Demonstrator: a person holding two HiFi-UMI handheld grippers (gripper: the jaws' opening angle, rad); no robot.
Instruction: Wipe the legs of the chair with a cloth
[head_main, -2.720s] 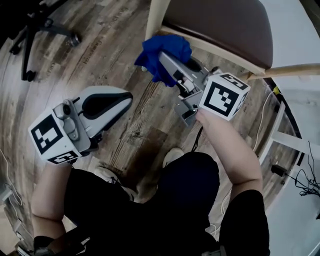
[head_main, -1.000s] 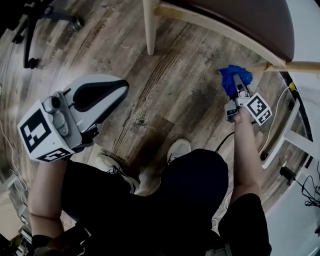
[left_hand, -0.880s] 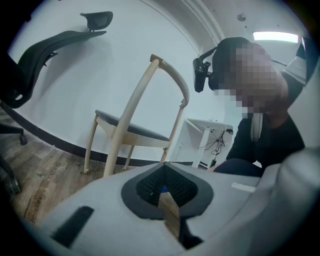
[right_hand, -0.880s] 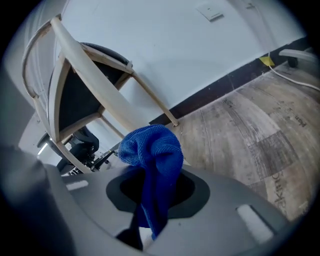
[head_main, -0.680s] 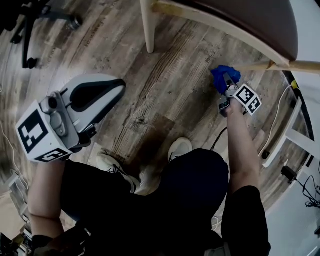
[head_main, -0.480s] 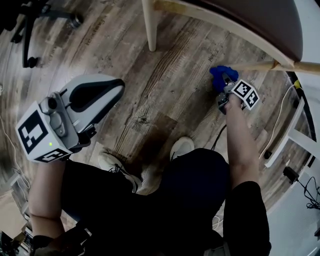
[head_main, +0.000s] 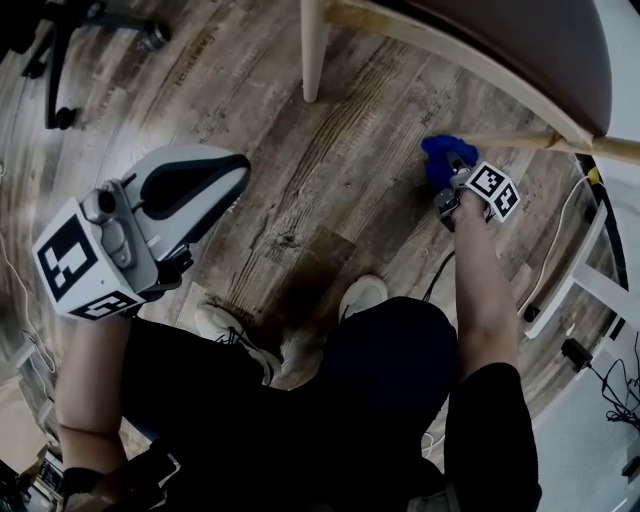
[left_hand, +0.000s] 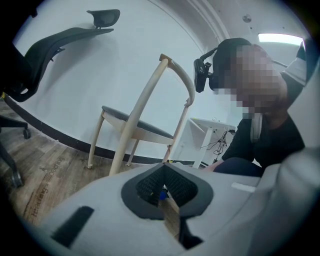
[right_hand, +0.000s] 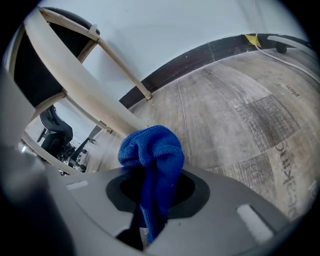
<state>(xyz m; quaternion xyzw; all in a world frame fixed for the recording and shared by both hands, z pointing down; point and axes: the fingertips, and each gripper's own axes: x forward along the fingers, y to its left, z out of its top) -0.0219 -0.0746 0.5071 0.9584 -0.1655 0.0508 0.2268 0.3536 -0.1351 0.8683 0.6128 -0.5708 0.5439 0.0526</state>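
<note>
Upper right, head view: right gripper (head_main: 452, 172) clamps a bunched blue microfibre cloth (head_main: 436, 157) beside the pale wooden chair leg (head_main: 530, 141), presumably for wiping; left gripper (head_main: 235, 175) closed, idle.

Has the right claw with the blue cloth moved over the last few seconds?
Yes. The right claw carried the blue cloth away from the pale chair leg, rightward to the other wooden leg.

A black office chair base (head_main: 57, 75) and a white frame (head_main: 605, 290) stand well apart on wood floor (head_main: 300, 200).
</note>
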